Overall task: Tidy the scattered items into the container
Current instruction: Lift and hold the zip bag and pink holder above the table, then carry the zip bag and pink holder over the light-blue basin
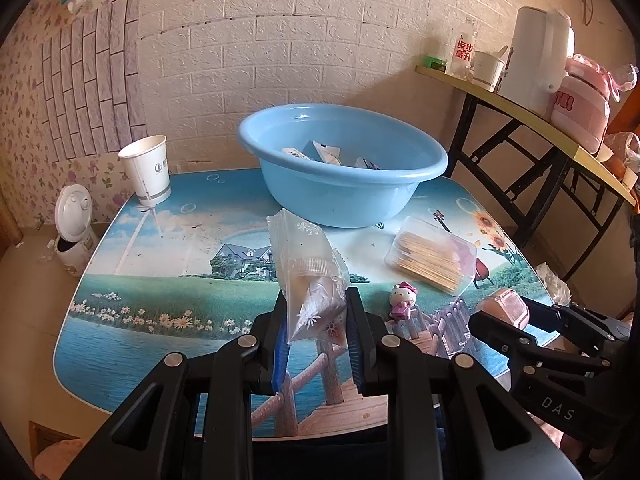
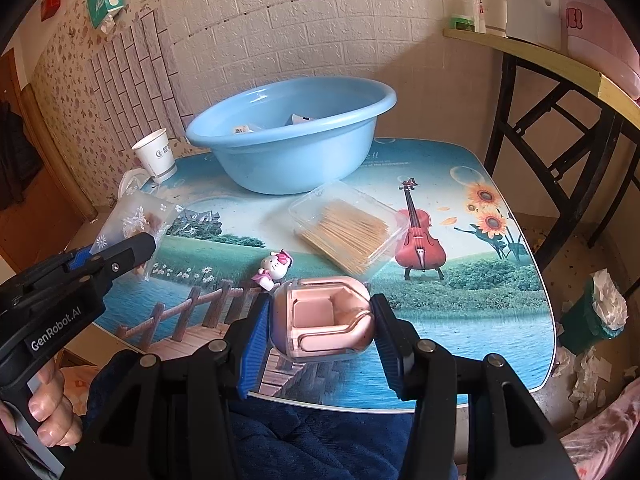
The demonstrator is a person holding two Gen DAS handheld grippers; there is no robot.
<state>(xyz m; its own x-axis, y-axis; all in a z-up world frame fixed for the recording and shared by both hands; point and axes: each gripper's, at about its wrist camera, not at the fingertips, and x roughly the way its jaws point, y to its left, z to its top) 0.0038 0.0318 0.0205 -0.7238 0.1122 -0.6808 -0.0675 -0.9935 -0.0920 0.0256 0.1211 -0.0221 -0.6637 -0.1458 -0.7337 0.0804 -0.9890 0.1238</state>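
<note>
Pinching a frosted, flower-printed snack packet [image 1: 310, 280] by its lower end, the left tongs [image 1: 316, 320] hold it clear of the tabletop [image 1: 168, 292], probably so it can be carried to the blue basin [image 1: 344, 168] at the back, where a few packets already lie. Further right, the right tongs [image 2: 322, 320] clamp a rounded pink translucent case [image 2: 324, 318] near the front edge, likely for the same trip, while a small kitty figure [image 2: 274, 268] and a clear box of sticks [image 2: 348, 232] lie loose between tongs and basin.
</note>
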